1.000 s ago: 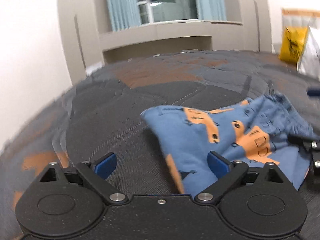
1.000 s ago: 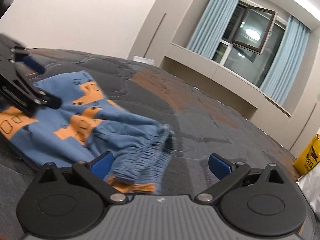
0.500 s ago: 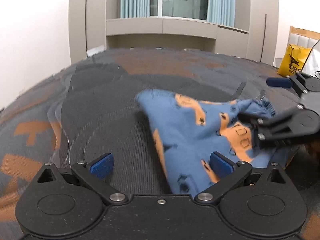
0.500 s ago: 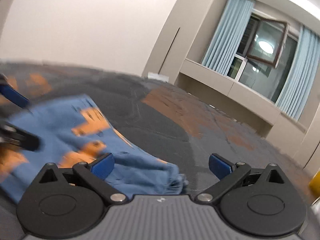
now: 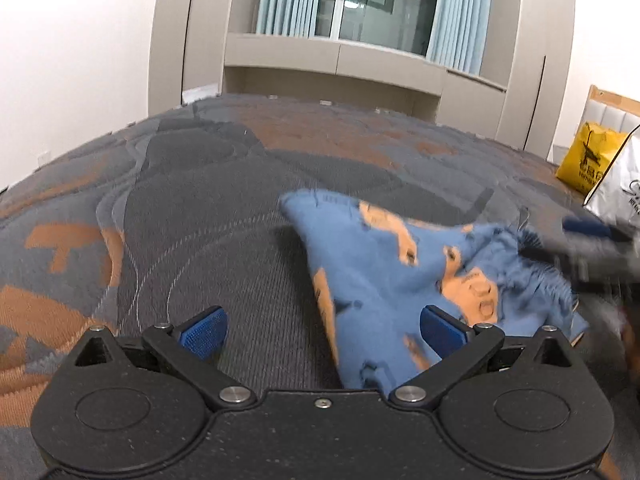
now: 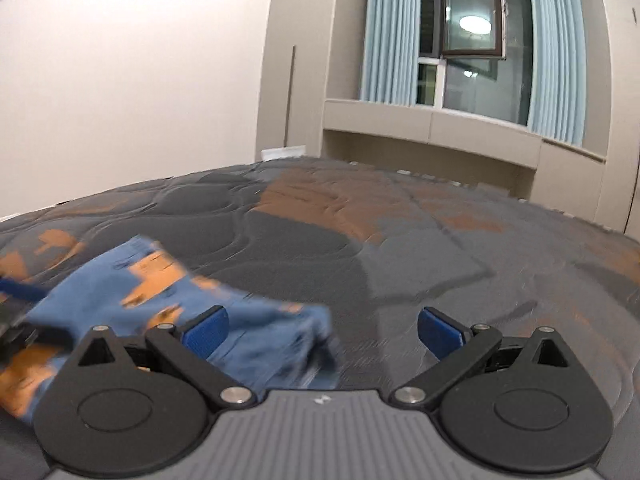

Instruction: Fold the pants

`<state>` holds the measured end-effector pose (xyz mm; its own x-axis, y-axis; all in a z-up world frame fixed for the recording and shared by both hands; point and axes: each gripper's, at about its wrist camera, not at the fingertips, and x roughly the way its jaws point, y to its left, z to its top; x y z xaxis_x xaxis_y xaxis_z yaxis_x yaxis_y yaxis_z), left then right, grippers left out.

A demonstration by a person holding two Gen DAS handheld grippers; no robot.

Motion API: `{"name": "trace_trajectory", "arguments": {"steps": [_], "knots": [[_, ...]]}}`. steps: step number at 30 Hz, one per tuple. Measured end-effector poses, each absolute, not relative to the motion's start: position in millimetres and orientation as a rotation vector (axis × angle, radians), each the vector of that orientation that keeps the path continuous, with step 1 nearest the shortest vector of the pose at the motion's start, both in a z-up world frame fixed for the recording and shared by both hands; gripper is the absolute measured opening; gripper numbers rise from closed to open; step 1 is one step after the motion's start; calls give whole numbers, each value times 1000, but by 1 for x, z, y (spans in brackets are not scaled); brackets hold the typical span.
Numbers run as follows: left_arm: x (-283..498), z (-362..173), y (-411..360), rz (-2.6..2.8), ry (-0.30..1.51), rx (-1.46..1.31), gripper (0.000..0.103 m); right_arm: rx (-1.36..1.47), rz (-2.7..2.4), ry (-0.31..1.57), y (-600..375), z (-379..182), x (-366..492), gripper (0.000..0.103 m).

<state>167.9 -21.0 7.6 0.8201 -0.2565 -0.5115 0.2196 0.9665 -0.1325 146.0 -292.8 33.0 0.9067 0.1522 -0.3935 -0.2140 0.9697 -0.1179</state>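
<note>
On the grey and orange quilted bed (image 5: 224, 208) lie the pants (image 5: 384, 280), a rumpled blue heap with orange patches (blurred in both views) that serves as the landmark. Beyond the pants, at the bed's far edge, stand the window (image 6: 472, 44) and its pale blue curtains (image 6: 392, 32). Right of the pants sits a yellow bag (image 5: 588, 164). The left gripper (image 5: 322, 330) hovers just short of the pants, fingers spread wide, holding nothing; the right gripper (image 6: 320, 330), equally wide and empty, sits at their right edge.
</note>
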Motion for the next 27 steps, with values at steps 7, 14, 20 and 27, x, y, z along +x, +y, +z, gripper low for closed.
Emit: {"name": "trace_trajectory", "arguments": {"steps": [7, 14, 20, 27], "knots": [[168, -2, -18, -260, 591, -85, 102, -372, 124, 454, -277, 15, 93, 103], [170, 4, -20, -263, 596, -93, 102, -273, 182, 419, -286, 30, 93, 103], [168, -3, -30, -257, 607, -60, 103, -208, 193, 453, -289, 27, 109, 103], [168, -3, -28, -256, 607, -81, 103, -192, 163, 515, -294, 14, 104, 103]]}}
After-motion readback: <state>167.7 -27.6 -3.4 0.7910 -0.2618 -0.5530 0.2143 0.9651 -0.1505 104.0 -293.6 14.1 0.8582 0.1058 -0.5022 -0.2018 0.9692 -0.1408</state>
